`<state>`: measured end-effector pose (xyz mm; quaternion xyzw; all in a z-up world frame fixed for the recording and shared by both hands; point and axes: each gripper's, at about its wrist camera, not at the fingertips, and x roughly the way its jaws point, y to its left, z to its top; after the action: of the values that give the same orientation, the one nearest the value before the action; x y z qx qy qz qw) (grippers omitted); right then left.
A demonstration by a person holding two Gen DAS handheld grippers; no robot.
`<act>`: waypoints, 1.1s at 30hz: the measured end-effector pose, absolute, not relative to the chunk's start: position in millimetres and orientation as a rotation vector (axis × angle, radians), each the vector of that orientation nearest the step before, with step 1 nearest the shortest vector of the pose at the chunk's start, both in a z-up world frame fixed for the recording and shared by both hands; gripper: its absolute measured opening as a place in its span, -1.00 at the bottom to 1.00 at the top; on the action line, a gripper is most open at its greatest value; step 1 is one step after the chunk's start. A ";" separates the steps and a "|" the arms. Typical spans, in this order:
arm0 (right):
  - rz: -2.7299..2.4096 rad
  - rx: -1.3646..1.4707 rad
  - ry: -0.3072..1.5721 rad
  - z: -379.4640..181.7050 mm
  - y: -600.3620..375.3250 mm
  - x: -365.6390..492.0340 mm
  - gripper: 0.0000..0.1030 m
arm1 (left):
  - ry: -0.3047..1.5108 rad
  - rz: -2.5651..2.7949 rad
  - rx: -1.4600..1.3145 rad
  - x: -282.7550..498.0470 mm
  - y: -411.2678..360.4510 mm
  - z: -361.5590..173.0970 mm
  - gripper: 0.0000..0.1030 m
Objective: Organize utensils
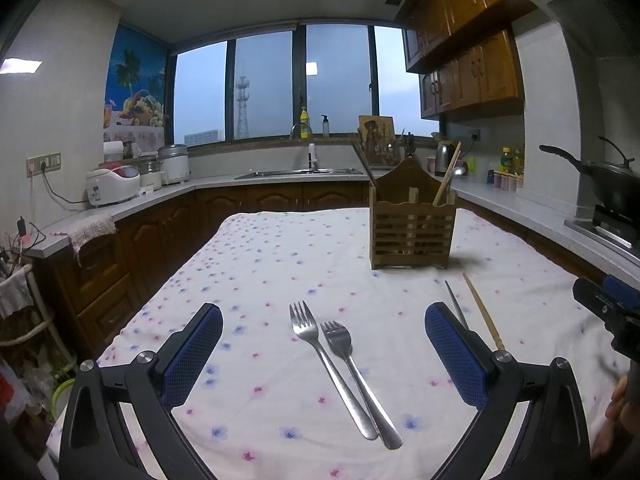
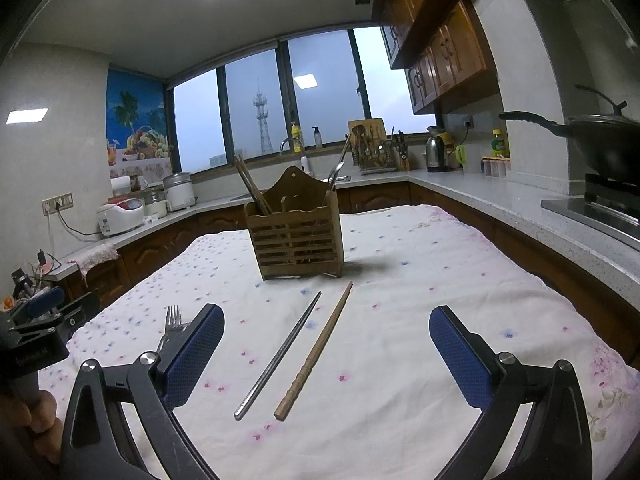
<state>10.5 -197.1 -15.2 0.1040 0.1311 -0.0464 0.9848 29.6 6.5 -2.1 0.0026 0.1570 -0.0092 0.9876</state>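
Because the slatted brown wooden utensil holder (image 2: pixel 295 227) stands free on the flower-printed white tablecloth (image 2: pixel 420 320) at twelve o'clock and already carries chopsticks and a spoon, a careless insertion could tip it. Both the left gripper (image 1: pixel 323 350) and right gripper (image 2: pixel 326 354) hover with fingers wide apart, holding nothing. Two overlapping steel forks (image 1: pixel 340 364) lie between the left fingers; pinching one may drag the other. A slim metal chopstick (image 2: pixel 278 356) and carved wooden chopstick (image 2: pixel 316 352) lie just beside each other and could roll.
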 end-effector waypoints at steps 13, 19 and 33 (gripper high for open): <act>-0.093 0.209 0.264 -15.5 -196.9 10.6 1.00 | 0.315 -0.017 0.004 28.8 5.9 -2.2 0.98; -0.092 0.210 0.263 -15.1 -196.5 9.9 1.00 | 0.314 -0.016 0.002 28.5 5.3 -1.9 0.98; -0.091 0.211 0.263 -15.1 -196.2 9.7 1.00 | 0.317 -0.017 0.000 27.9 4.0 -1.6 0.98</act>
<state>9.7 -196.2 -15.1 0.1048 0.1309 -0.0455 0.9848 27.9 4.0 -1.6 -0.0001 0.1580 -0.0086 0.9874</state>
